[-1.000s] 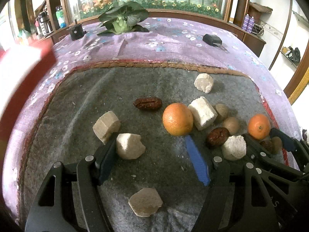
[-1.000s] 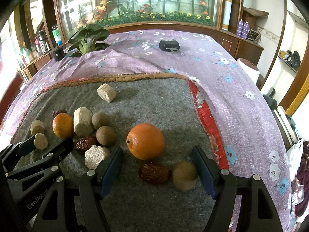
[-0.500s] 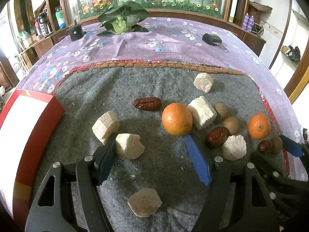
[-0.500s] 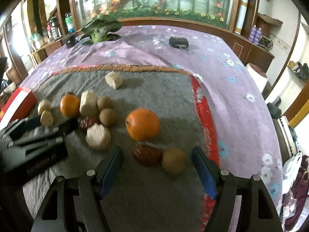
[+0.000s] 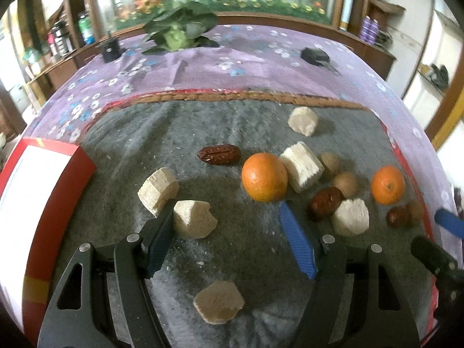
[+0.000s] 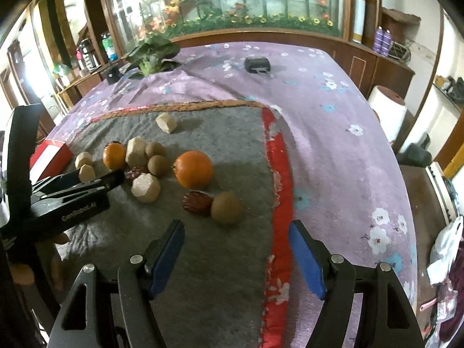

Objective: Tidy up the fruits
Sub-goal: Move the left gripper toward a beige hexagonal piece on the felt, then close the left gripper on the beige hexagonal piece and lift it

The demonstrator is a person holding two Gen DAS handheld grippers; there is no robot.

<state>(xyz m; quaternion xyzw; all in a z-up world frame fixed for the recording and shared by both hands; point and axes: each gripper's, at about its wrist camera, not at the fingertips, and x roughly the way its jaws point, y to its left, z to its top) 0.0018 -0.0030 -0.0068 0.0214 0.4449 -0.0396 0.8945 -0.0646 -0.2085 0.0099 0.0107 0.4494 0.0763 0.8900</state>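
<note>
A: Where's the fruit?
B: Scattered on the grey mat (image 5: 121, 150). Both grippers, left (image 5: 229, 232) and right (image 6: 236, 249), hover with jaws apart, empty.
A: Next?
B: Probably closing on the pale chunk (image 5: 195, 218).

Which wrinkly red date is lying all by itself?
The long dark-red date left of the big orange. The other two dates touch round brown fruits or pale chunks.

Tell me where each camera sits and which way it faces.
Left wrist: on the left hand-held gripper, open, looking forward over the grey mat; the right hand-held gripper's tip shows at the right edge.
Right wrist: on the right hand-held gripper, open, facing the mat's red edge; the left one shows at left.
Both see the oranges, e.g..
</note>
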